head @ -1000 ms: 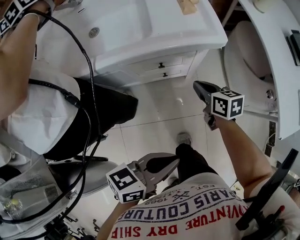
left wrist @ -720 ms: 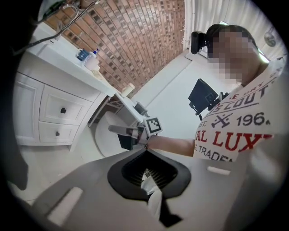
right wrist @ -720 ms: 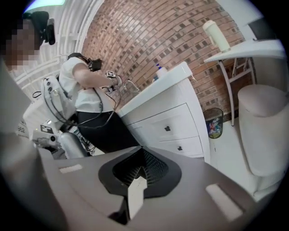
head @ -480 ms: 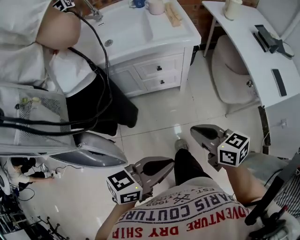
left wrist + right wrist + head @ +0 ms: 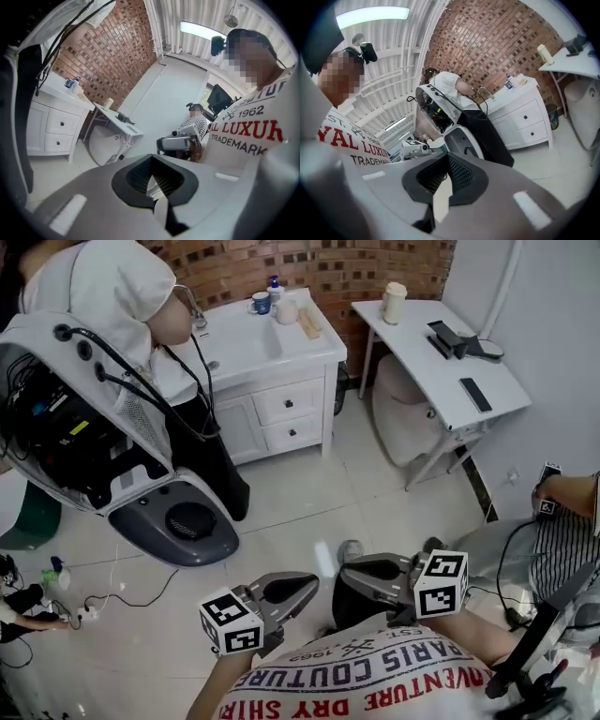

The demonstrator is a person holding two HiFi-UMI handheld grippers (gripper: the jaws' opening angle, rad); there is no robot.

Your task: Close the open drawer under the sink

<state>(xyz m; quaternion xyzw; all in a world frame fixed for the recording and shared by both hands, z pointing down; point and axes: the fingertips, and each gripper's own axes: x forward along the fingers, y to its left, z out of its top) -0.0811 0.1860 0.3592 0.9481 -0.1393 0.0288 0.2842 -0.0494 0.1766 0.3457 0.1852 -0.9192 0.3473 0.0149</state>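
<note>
Both tongs are clenched on nothing. The left tongs point(image 5: 309, 585) and right tongs point(image 5: 345, 579) hang low by the wearer's chest, tips near each other, above the white tiled floor point(image 5: 309, 493). Open floor separates them from the sink cabinet point(image 5: 234, 423), well apart, against the brick wall point(image 5: 356, 268). At its right front edge the upper drawer point(image 5: 288, 401) and lower drawer point(image 5: 293, 432) sit flush. A person point(image 5: 112, 287) and a grey machine shell point(image 5: 141, 484) crowd its left corner. A white desk point(image 5: 441, 371) stands to the right.

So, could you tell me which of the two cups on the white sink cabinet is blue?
The small blue mug, the left one in the head view, nearer the person in white; the other cup is whitish.
</note>
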